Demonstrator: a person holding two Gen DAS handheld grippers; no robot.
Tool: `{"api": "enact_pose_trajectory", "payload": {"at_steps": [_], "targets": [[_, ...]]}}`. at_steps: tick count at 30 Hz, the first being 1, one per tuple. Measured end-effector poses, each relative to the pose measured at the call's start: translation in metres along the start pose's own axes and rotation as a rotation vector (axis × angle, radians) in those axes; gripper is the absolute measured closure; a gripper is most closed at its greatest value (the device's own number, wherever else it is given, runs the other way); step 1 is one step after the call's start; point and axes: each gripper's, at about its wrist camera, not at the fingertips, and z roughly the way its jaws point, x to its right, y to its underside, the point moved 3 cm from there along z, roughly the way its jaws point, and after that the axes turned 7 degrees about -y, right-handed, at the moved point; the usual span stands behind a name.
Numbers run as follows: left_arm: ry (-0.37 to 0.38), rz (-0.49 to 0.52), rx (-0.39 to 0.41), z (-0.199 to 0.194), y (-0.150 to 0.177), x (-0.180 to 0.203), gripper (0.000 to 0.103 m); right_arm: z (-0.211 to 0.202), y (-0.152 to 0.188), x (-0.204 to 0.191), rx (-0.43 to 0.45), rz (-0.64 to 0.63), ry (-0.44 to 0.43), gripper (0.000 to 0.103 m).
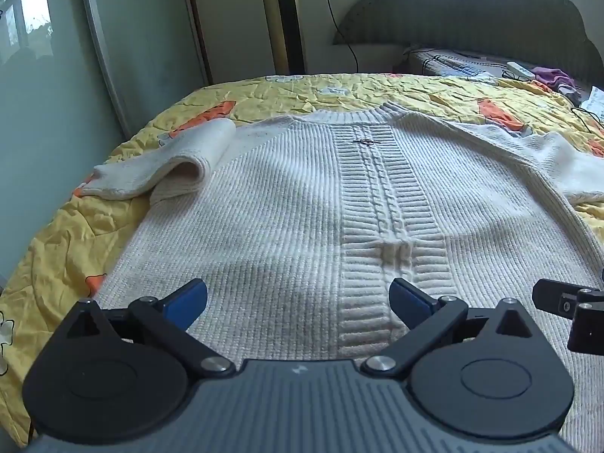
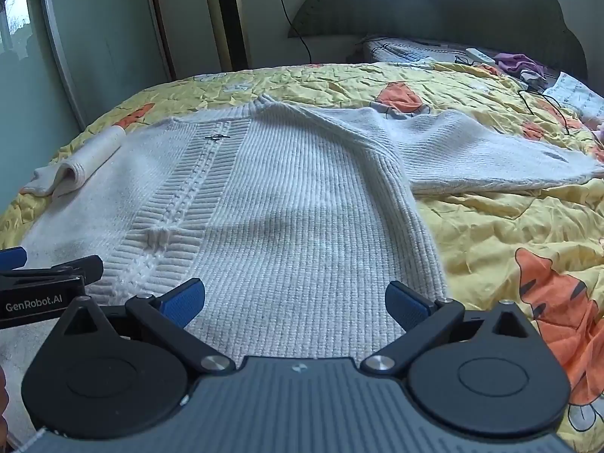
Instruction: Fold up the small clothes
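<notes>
The white ribbed knit sweater lies flat on the yellow patterned bedspread. Left gripper and right gripper hover spread, empty. Risk: pinching bedspread with the hem, or loose knit slipping.

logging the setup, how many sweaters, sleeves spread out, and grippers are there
white sweater: 1
sleeves: 2, left sleeve, right sleeve
grippers: 2, left gripper, right gripper
total: 5

Yellow quilt, gold tower fan, grey headboard, purple cloth
</notes>
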Motion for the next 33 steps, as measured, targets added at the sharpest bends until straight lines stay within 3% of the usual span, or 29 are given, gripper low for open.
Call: {"api": "enact_pose_trajectory", "payload": {"at_steps": [33], "targets": [[-0.053,0.041,-0.026,0.010,-0.010,0.010,0.000,0.003,-0.007,0.012,0.014,0.000,-0.025,0.000]]}}
